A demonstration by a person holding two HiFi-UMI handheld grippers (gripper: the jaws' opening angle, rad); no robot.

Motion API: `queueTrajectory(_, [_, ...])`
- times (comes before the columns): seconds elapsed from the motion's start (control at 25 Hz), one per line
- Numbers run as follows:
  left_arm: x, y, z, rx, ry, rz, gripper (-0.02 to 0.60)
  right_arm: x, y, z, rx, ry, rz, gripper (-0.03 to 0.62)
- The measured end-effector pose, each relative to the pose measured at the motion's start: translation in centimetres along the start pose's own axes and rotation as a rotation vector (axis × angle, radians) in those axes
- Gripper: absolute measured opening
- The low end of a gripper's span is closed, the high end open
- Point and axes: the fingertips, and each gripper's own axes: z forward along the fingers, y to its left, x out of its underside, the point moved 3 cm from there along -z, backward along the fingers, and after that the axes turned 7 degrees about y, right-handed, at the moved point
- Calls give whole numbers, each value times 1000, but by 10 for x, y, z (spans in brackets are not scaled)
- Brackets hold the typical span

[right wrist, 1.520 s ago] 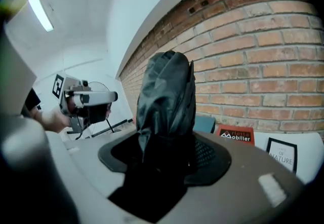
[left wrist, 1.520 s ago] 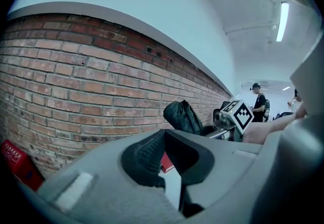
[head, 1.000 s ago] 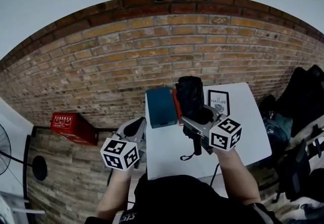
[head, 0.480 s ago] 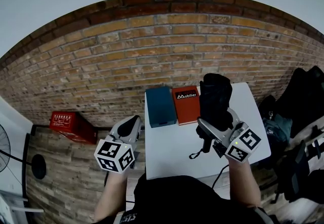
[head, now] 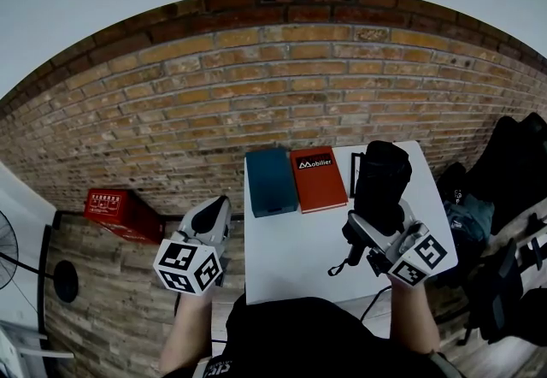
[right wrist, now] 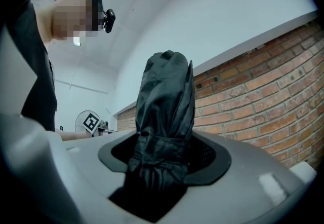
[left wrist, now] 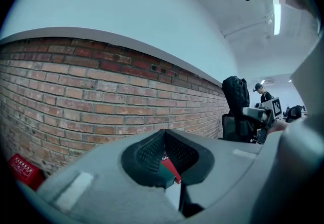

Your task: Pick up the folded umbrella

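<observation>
We count two grippers, one umbrella, one table, two closed books and one red crate. The right gripper [head: 379, 227] pinches the folded umbrella [head: 381, 182] at its lower part. The black bundle stands upright out of the jaws, over the right side of the white table [head: 282, 256], and its thin cord [head: 340, 265] hangs down beside the gripper. The left gripper [head: 215, 210] is off the left edge of the table; its jaws are pressed together at the tips and nothing is between them.

Only the head view shows the layout. A teal book [head: 271, 180] and a red book [head: 317, 178] lie side by side at the far edge of the table, against the brick wall [head: 256, 85]. A black-edged card [head: 353, 173] is partly hidden behind the umbrella. The red crate [head: 115, 212] stands on the floor to the left.

The right gripper view alone shows the band [right wrist: 164, 143] wrapped around the umbrella [right wrist: 166, 101] just above the jaws, with the other gripper's marker cube [right wrist: 91, 122] far behind.

The left gripper view alone shows the umbrella [left wrist: 236, 97] from the side, standing upright, and a second person [left wrist: 264, 94] in the background. Behind its own closed jaws [left wrist: 163, 157] we see a slice of the red book [left wrist: 168, 167].
</observation>
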Motion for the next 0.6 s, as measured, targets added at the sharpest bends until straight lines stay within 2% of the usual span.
queueTrajectory(0.6, [5, -8, 6, 16, 22, 11, 6, 7, -2, 5, -6, 16, 28, 264])
